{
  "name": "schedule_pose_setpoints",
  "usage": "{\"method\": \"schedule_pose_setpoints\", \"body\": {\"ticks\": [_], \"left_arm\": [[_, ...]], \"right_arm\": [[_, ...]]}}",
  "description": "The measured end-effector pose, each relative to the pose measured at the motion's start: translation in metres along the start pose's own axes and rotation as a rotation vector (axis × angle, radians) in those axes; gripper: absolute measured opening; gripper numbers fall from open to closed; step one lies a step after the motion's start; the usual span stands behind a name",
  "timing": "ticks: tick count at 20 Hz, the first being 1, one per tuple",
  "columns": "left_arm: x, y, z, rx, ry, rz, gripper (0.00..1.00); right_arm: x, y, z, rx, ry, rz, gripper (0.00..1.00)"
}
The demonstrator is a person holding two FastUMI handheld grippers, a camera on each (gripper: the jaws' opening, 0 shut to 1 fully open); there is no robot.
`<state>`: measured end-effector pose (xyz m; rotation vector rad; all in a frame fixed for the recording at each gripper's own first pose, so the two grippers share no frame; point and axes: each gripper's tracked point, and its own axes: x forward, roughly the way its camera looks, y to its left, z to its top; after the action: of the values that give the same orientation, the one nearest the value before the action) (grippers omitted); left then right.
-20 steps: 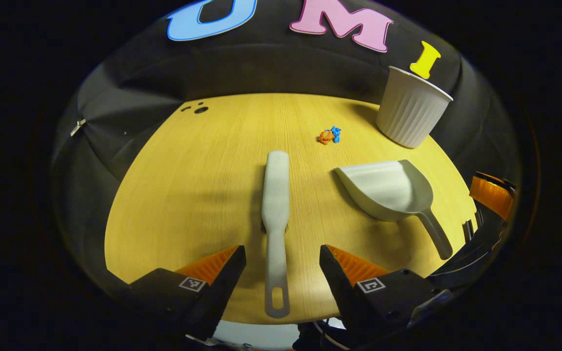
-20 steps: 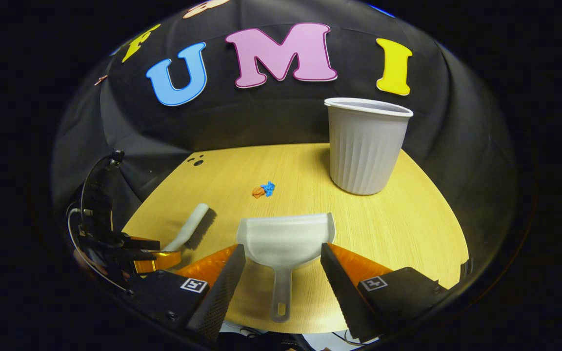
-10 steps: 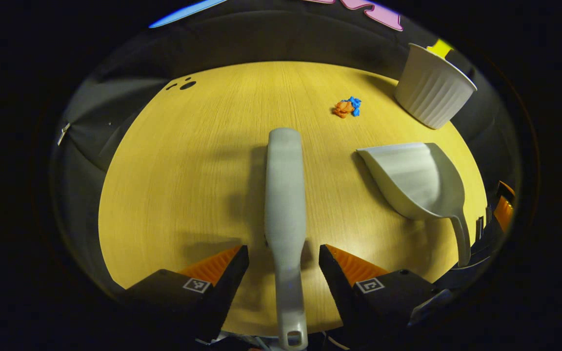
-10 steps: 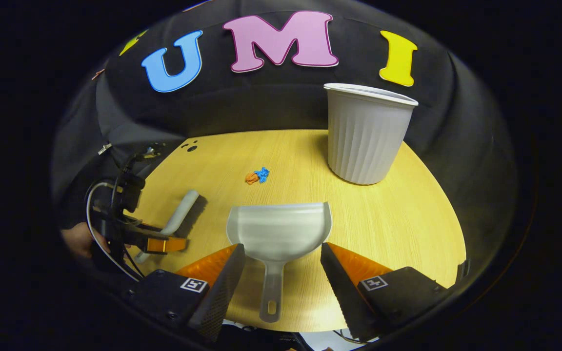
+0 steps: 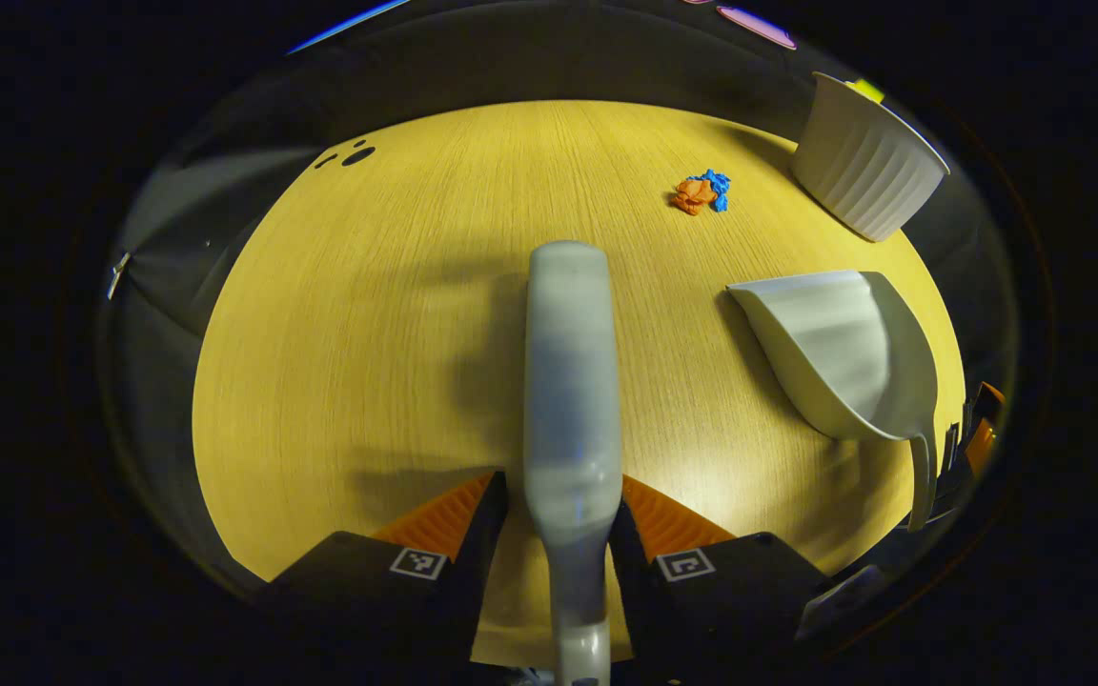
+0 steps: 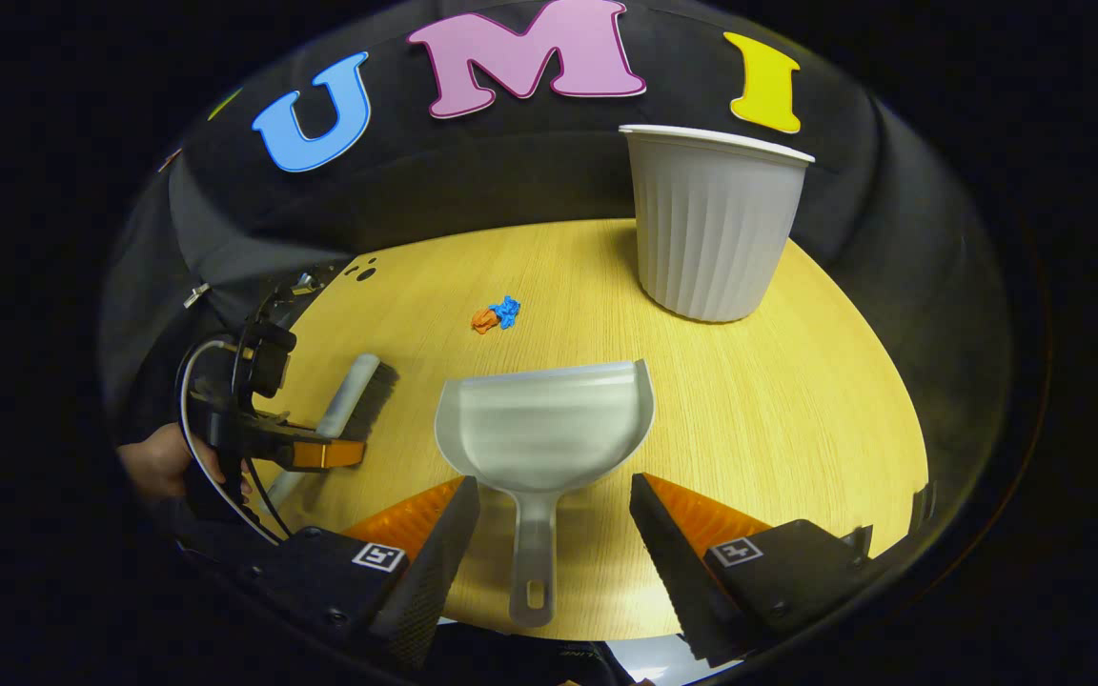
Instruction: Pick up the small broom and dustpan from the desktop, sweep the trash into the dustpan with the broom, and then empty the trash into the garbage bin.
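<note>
The small grey broom [image 5: 568, 381] lies lengthwise on the wooden table [image 5: 368, 314], and my left gripper [image 5: 563, 510] is shut on its handle just behind the brush head. To its right lies the grey dustpan [image 5: 844, 353]. In the right gripper view the dustpan [image 6: 544, 433] lies with its mouth facing away, and its handle [image 6: 535, 562] runs between the fingers of my open right gripper [image 6: 554, 495], untouched. Orange and blue crumpled trash [image 6: 495, 314] sits beyond the pan. The white ribbed garbage bin [image 6: 713, 224] stands upright at the far right.
A hand [image 6: 158, 462] holds the left gripper [image 6: 311, 453] on the broom [image 6: 354, 395] at the table's left side. Small dark holes [image 5: 349, 155] mark the far left corner. The trash [image 5: 701, 191] and bin [image 5: 868, 162] lie ahead to the right. The table's near edge runs just under both grippers.
My left gripper moved forward along the broom and shut on its handle. My right gripper tilted down and edged closer, staying open around the dustpan handle.
</note>
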<state>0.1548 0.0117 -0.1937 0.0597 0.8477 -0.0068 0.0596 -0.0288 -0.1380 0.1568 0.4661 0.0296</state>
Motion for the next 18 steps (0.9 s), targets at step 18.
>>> {"method": "schedule_pose_setpoints", "body": {"ticks": [18], "left_arm": [[-0.042, 0.005, -0.007, -0.004, -0.164, -0.072, 0.24]], "right_arm": [[-0.002, 0.009, -0.044, -0.02, 0.106, -0.04, 0.99]]}}
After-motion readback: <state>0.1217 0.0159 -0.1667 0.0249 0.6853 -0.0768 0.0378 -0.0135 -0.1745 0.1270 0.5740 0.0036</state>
